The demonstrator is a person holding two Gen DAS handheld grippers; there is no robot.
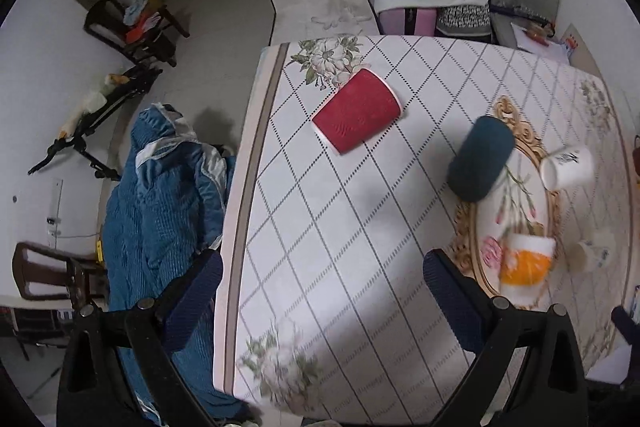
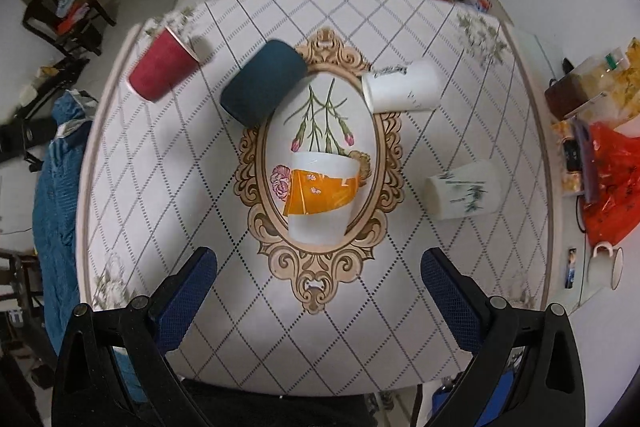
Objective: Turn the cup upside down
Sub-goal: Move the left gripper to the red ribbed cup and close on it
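Left gripper: jaws wide apart, nothing between them, hanging over the near left part of the surface. Its left finger sits past the left edge, above a blue quilted jacket draped beside the surface.

Right gripper: jaws also spread wide, holding nothing, over the near middle of the surface.

Five cups on the patterned cloth, near to far:
- Orange-and-white cup: dead center on the oval floral medallion, just ahead of the right gripper and in line with the gap between its jaws. Wider end points toward the far edge. Blurred in the left view.
- White cup with green leaf print: right of the medallion, toward the right edge. Apart from the others.
- Dark teal cup: overlaps the far left rim of the medallion.
- Second white cup: at the far right rim of the medallion.
- Red cup: near the far left corner, beside the printed flower, well apart from the rest.

Fisheye tilt makes it hard to say which cups stand upright or inverted — can't tell for most.

Past the right edge: white mug, red plastic bag.
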